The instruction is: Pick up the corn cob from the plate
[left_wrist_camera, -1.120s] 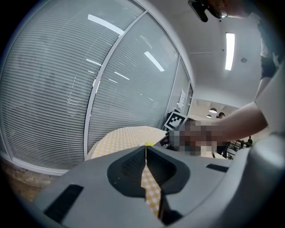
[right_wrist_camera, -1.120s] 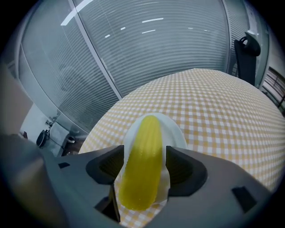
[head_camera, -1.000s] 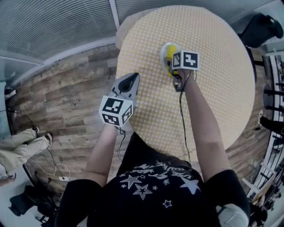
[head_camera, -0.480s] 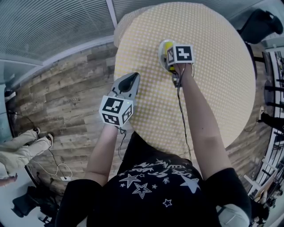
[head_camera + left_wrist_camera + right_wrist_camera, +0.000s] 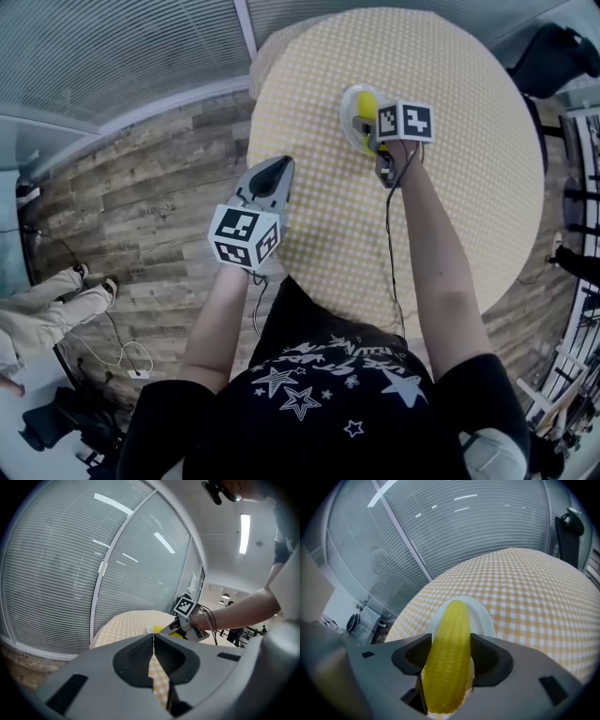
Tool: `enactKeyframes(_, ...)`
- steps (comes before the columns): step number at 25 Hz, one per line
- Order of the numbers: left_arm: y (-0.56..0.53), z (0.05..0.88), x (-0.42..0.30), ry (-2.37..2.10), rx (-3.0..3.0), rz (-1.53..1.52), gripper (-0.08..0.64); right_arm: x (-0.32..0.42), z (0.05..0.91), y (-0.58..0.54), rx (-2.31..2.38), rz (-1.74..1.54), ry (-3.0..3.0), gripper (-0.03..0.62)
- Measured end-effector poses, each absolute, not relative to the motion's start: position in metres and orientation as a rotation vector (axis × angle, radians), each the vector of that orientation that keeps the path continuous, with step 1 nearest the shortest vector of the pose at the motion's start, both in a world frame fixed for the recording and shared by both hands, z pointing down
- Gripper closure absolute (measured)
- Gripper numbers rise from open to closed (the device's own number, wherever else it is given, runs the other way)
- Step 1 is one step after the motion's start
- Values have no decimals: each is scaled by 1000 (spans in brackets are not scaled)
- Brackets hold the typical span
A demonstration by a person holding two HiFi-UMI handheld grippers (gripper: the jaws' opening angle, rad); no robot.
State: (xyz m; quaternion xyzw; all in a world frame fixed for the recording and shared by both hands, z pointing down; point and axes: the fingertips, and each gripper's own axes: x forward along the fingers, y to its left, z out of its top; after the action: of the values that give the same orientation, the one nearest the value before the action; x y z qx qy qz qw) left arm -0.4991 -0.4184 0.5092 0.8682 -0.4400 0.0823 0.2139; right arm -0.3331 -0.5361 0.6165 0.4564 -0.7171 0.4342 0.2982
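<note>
A yellow corn cob (image 5: 449, 653) sits lengthwise between my right gripper's (image 5: 449, 665) jaws, which are shut on its near end. Its far tip reaches out over the small white plate (image 5: 484, 616); whether it touches the plate I cannot tell. In the head view the corn cob (image 5: 363, 105) and plate (image 5: 347, 120) are at the round table's far left part, with the right gripper (image 5: 369, 125) on them. My left gripper (image 5: 274, 170) hangs shut and holding nothing at the table's left edge; in its own view the left gripper (image 5: 153, 641) shows its jaws touching.
The round table (image 5: 459, 197) wears a yellow checked cloth. Wood floor (image 5: 141, 206) lies to its left, bounded by a glass wall with blinds (image 5: 112, 56). A person's legs (image 5: 52, 300) and cables show at far left. A black chair (image 5: 553, 56) stands at the upper right.
The right gripper stays at the plate with the corn cob, shifting only slightly. The left gripper has not moved.
</note>
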Motion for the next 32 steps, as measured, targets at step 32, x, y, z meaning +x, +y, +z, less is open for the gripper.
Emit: enactKeyframes(32, -256, 456, -380, -1357, 2349, 116, 548, -242, 473, -338, 1031, 1470, -2642, 324)
